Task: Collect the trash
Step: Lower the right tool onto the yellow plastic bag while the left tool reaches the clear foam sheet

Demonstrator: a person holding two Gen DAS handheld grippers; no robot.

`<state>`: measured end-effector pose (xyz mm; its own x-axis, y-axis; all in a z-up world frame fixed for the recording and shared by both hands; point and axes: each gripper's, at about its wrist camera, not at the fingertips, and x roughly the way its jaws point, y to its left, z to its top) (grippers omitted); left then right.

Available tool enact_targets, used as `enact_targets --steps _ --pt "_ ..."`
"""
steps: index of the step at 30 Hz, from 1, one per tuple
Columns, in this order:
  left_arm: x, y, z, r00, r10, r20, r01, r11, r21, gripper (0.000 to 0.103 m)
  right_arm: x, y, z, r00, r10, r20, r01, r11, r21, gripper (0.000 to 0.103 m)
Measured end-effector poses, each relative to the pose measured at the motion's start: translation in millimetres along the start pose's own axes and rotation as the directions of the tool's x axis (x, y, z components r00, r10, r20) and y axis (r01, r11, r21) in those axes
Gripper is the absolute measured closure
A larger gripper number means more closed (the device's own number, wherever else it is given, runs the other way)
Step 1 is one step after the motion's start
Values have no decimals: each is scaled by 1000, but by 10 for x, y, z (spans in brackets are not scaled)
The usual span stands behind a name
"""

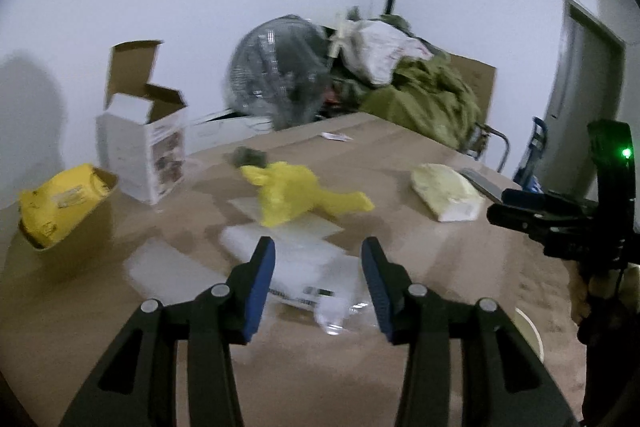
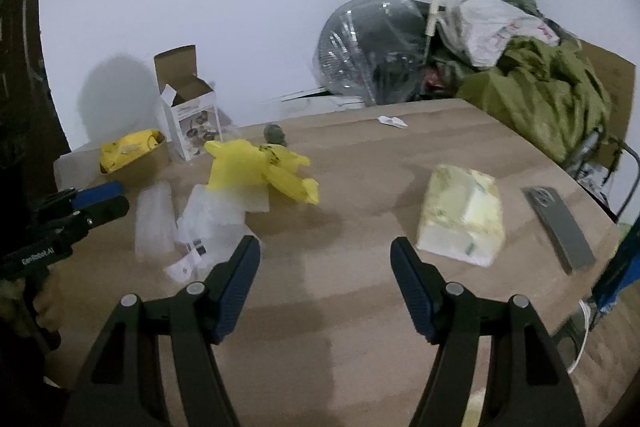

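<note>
Honestly, the clear plastic wrappers worry me most: they lie thin and flat on the brown table just ahead of my left gripper, and its pads could slide over them or push them along the table without catching an edge. The left jaws stand partly apart with nothing between them, hovering over that plastic. My right gripper is spread wider, also empty, above bare table between the plastic heap and the pale yellow packet. The crumpled yellow bag sits on top of a white sheet further back, so grabbing it carelessly could drag the sheet with it. With both grippers working the same patch, they could also knock together. I can't see a bin for certain; a pale curved rim shows at the table's right edge in the left view, cut off, and I can't tell what it is. Both views are smeared, so the small dark lump behind the bag and the white scrap near the far edge are unreadable. The open cardboard box and the yellow pouch in a tray sit at far left.
</note>
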<state>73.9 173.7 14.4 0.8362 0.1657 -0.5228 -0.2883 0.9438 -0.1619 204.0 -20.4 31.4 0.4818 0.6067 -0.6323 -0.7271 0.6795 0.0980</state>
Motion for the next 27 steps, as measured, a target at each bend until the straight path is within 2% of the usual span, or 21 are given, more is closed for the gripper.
enact_targets --steps 11,13,14,17,21,27 --pt "138 507 -51 991 125 -45 -129 987 -91 55 834 213 403 991 133 -29 -135 988 -69 37" --pt "151 577 -79 989 138 -50 -143 984 -110 54 1002 294 465 987 157 -37 -160 984 -81 31" --pt "153 613 -96 988 144 -52 -149 981 -121 54 1080 332 493 985 167 -40 -170 982 -88 25" --pt "166 751 -137 984 169 -59 -176 972 -156 51 1328 480 581 978 201 -54 -206 971 -119 22" --pt "207 880 -183 979 190 -78 -202 962 -186 47 1576 654 687 968 237 -80 -247 956 -158 22" --pt "317 1032 -241 974 185 -128 -210 950 -231 38 1853 851 792 966 239 -96 -253 949 -188 22"
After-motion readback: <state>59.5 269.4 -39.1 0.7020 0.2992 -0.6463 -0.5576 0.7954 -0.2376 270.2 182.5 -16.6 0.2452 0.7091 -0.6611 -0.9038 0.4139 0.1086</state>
